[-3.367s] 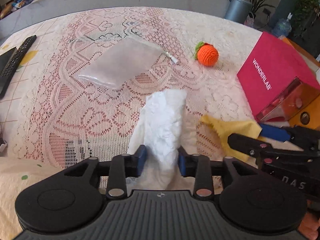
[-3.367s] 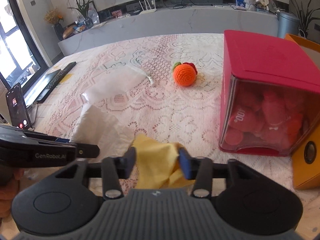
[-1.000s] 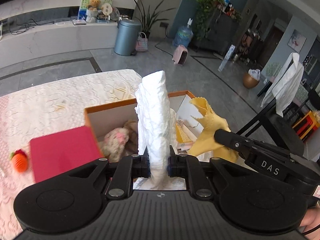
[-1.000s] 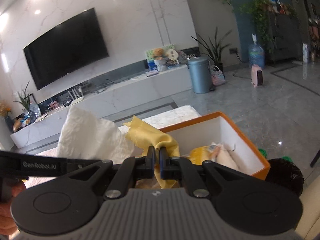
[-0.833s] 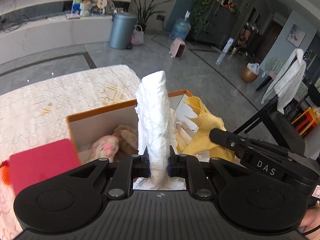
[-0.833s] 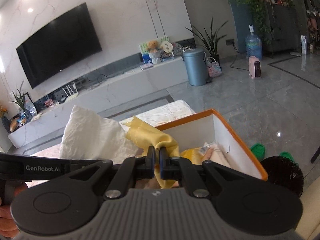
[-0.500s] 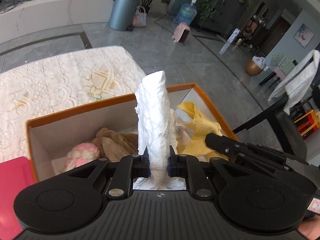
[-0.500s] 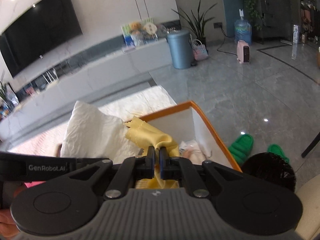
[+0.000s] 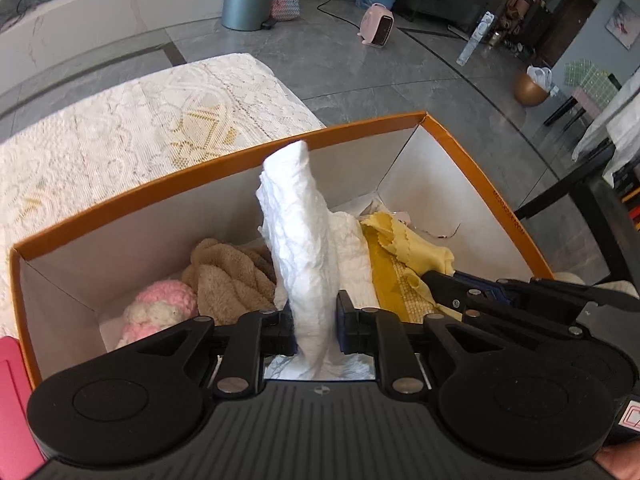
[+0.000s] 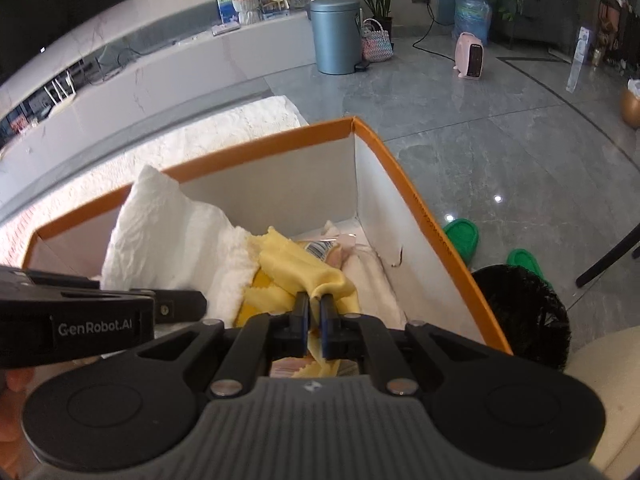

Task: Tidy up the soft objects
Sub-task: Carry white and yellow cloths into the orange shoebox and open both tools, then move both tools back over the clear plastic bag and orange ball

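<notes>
Both loads over the orange box (image 9: 224, 152), unreleased: left gripper (image 9: 316, 322) clamps white cloth (image 9: 304, 248), right gripper (image 10: 315, 320) pinches yellow cloth (image 10: 304, 270)

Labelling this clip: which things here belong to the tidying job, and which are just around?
Job:
white cloth in left hand-held gripper
yellow cloth in right hand-held gripper
orange box

Around:
blue bin
green slippers
pink heater

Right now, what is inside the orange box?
The box holds a pink toy, a brown towel, white cloth and yellow cloth. The floor beneath them is hidden.
</notes>
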The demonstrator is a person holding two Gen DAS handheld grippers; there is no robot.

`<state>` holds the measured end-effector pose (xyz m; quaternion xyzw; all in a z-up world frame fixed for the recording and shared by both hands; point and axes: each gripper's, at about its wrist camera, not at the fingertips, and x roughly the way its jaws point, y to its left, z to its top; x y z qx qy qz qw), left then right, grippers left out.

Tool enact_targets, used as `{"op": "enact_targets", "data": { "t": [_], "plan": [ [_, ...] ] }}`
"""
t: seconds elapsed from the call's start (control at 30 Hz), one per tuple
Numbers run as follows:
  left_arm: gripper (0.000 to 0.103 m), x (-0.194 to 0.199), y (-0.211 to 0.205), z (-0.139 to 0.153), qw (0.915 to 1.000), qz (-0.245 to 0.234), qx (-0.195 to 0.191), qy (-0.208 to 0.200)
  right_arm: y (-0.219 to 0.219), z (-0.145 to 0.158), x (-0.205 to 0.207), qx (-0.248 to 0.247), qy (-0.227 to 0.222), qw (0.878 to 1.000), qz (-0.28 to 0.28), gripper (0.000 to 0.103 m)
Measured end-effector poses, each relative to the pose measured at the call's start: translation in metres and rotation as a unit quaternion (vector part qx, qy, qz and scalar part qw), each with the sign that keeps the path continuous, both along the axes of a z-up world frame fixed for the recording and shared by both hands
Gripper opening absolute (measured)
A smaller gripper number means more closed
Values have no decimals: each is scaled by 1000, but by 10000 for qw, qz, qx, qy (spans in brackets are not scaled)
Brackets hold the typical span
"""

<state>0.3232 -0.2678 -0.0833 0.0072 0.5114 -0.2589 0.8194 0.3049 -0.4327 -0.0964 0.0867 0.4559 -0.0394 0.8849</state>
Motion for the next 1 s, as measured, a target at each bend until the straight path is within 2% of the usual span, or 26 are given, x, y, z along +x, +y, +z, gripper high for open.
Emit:
{"op": "enact_targets", "data": {
  "t": [0.03,0.07,0.13,0.2,0.27,0.33,0.57,0.73,1.0],
  "plan": [
    [23,-2,1,2,10000,-24,-2,-46,1,1,-1,-26,-26,10000,-8,9],
    [28,-5,1,4,9999,-41,1,-98,1,3,-2,-65,-54,10000,-7,12],
    [35,-8,1,10,9997,-63,43,-217,3,8,-4,-186,-144,9997,8,26],
    [47,-14,3,18,9992,-70,70,-375,4,15,-6,-179,-203,9996,29,30],
    [52,-18,6,26,9986,-56,60,-520,4,20,-10,-195,-246,9995,27,31],
    [52,-20,10,35,9982,-68,30,-588,5,26,-15,-237,-315,9992,9,39],
    [52,-38,34,66,9958,68,64,-916,13,56,-37,-193,-593,9981,16,46],
    [52,-62,50,90,9930,97,32,-1176,30,83,-60,-195,-868,9960,82,60],
    [52,-120,88,127,9826,273,-17,-1836,64,123,-112,-92,-1335,9908,196,66]
  ]
}}
